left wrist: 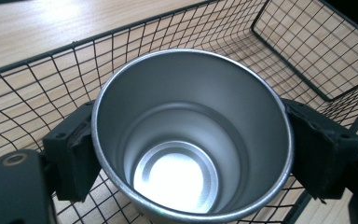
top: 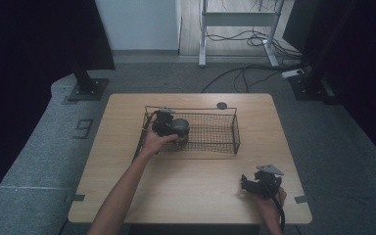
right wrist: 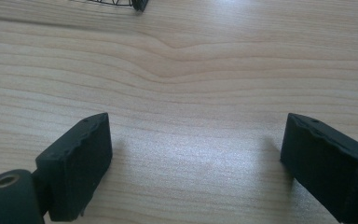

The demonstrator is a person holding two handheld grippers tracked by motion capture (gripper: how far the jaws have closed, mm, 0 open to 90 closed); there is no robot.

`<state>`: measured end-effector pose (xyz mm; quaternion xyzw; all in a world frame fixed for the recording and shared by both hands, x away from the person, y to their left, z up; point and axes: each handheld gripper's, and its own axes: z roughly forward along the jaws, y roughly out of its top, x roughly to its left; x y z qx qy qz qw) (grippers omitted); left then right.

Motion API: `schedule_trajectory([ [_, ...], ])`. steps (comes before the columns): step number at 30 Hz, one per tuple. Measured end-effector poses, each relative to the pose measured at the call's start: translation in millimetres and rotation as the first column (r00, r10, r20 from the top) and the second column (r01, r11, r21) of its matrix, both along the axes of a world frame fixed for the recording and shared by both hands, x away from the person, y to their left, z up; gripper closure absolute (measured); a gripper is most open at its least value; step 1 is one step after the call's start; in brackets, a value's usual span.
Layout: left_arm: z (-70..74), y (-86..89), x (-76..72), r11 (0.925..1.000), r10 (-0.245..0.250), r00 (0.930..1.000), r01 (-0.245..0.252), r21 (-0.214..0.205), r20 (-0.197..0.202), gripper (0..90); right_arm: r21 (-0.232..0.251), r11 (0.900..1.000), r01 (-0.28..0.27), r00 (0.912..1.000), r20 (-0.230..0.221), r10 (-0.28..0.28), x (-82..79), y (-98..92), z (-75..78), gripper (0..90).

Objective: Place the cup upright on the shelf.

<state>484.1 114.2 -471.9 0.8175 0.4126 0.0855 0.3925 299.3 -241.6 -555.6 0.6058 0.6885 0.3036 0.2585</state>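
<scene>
A silver metal cup (left wrist: 191, 140) stands upright with its mouth open toward me, held between the two black jaws of my left gripper (left wrist: 191, 154), which is shut on it. Cup (top: 180, 128) and left gripper (top: 169, 125) sit at the left end of the black wire basket (top: 215, 132) on the wooden table; the basket's mesh (left wrist: 303, 51) surrounds the cup. My right gripper (top: 257, 185) rests near the table's front right, jaws open wide over bare wood with nothing between its pads (right wrist: 79, 163).
A small dark round disc (top: 222, 105) lies on the table behind the basket. The basket's near corner (right wrist: 137, 4) shows far ahead of the right gripper. Stand bases and cables lie on the floor beyond the table.
</scene>
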Motion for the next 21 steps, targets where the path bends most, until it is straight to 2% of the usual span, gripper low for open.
schedule_trajectory([
  [4, -1.6, -0.6, 1.0, 0.9999, 0.007, 0.9998, -0.007, -0.009, -0.017, 14.7, 0.000, 1.0000, 0.000, 1.0000, 0.000, 0.000, 0.0, 0.0, 0.0, 8.7],
  [21, -11.0, -2.5, 5.9, 0.9987, 0.048, 0.9964, -0.047, 0.019, -0.070, 14.5, 0.000, 1.0000, 0.000, 1.0000, 0.000, 0.000, 0.0, 0.0, 0.0, 8.7],
])
